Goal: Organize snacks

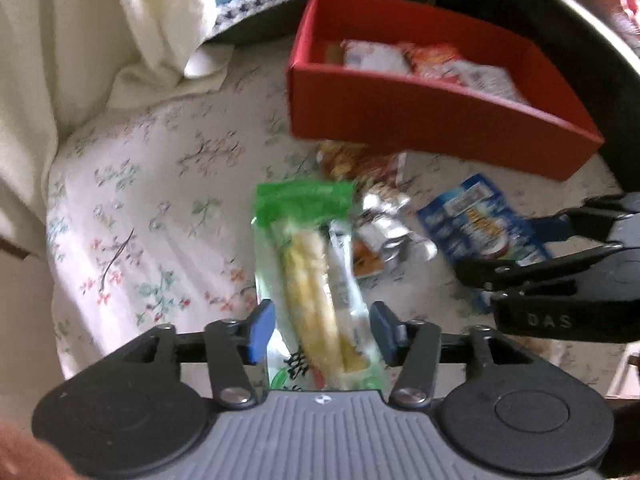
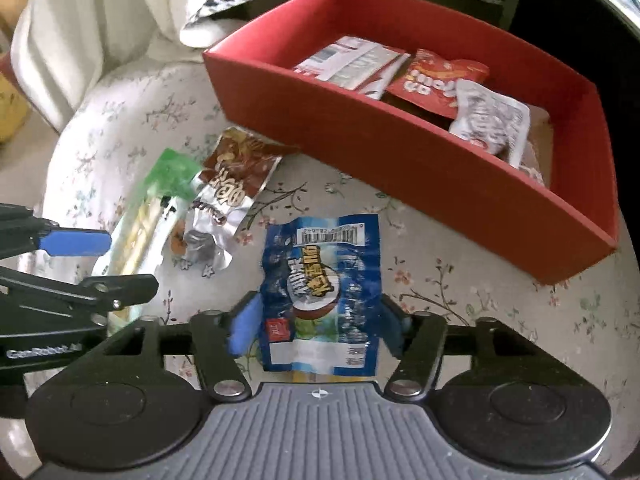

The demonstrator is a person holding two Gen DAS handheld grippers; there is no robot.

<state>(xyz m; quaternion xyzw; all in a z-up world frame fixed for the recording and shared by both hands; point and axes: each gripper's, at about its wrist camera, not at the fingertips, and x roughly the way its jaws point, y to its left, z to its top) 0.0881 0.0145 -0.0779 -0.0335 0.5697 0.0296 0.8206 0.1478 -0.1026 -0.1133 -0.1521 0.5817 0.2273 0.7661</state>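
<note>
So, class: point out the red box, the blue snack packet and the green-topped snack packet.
red box (image 2: 400, 168), right wrist view, on its near outer wall.
blue snack packet (image 2: 320, 292), right wrist view, on its printed middle.
green-topped snack packet (image 1: 308, 264), left wrist view, on its clear middle.

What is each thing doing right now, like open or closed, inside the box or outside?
Red cardboard box: open-topped, packets inside.
Green-topped clear snack packet: sealed, on the floral cloth, between left gripper pads, not pressed.
Blue foil snack packet: outside the box, between right gripper pads, not squeezed.
Brown foil snack packet: crumpled, outside the box.
</note>
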